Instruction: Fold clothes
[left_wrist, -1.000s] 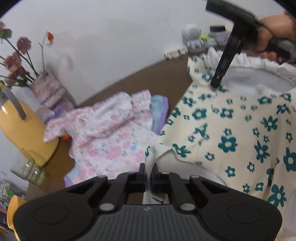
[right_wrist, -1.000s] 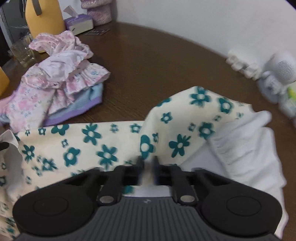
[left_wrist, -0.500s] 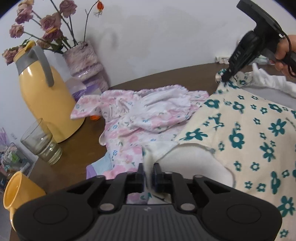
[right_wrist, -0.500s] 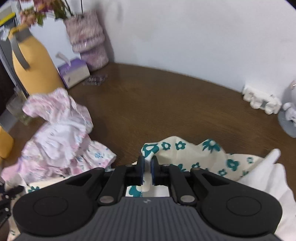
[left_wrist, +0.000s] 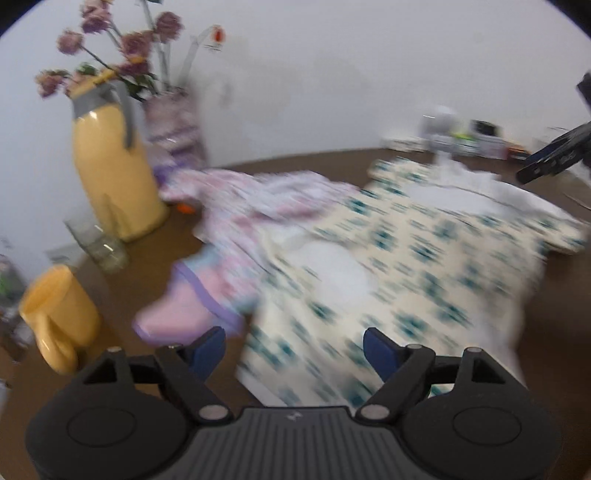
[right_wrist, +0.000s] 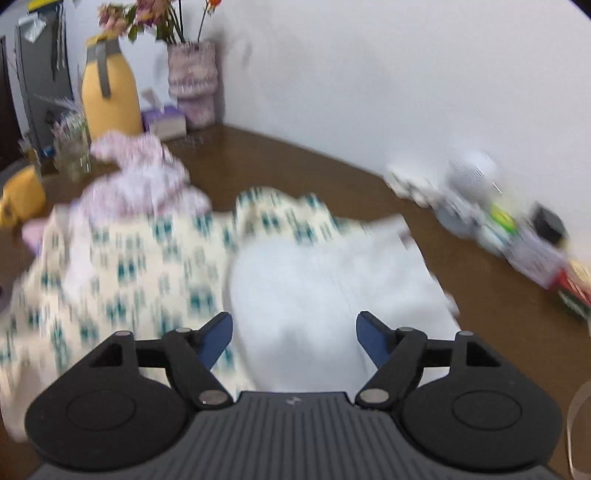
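The floral garment (left_wrist: 424, 258) lies spread on the tabletop (right_wrist: 295, 173), white lining exposed; folding appears incomplete. A pink floral pile (left_wrist: 258, 206) beside it remains unfolded. The left gripper (left_wrist: 294, 347) and right gripper (right_wrist: 294, 332) both have fingers released, holding nothing, hovering just above the garment's near edge.

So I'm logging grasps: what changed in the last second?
Both grippers let go: the left gripper and right gripper, earlier clamped on the teal-flowered garment, now stand open above it. The pink clothes pile stayed put.
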